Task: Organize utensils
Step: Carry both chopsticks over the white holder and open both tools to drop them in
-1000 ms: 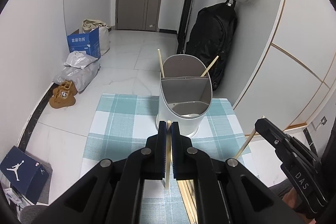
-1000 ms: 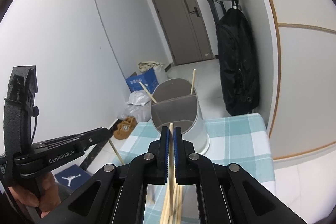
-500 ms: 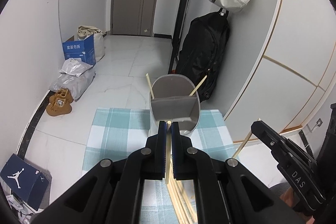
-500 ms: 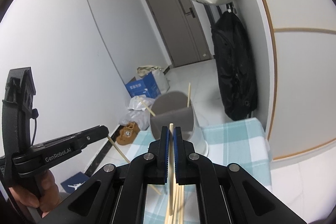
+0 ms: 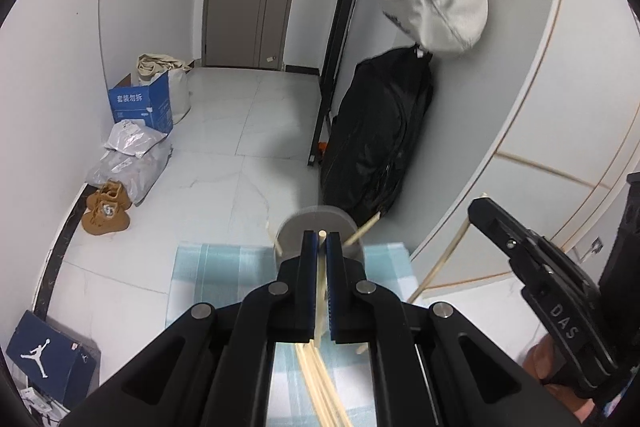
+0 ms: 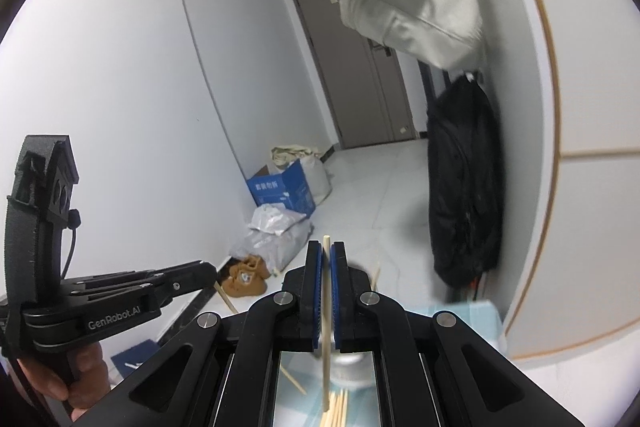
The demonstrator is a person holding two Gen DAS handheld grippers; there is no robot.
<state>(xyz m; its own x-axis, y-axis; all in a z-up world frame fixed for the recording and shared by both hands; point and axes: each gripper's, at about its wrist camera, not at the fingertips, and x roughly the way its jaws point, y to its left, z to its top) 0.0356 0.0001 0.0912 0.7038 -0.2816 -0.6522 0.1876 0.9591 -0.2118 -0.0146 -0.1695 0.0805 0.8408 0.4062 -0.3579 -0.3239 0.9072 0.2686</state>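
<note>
With each gripper clamped on a single chopstick, the left gripper (image 5: 321, 247) and the right gripper (image 6: 327, 259) hang above the utensil holder (image 5: 316, 223), which stands at the far end of the checked cloth (image 5: 224, 267) with two chopsticks already leaning in it. More loose chopsticks (image 5: 316, 379) lie on the cloth beneath the grippers, so the step in hand looks like carrying this pair to the holder. Next, each stick probably needs tipping upright over a compartment before its jaws part, or it could catch the rim and fall outside.
</note>
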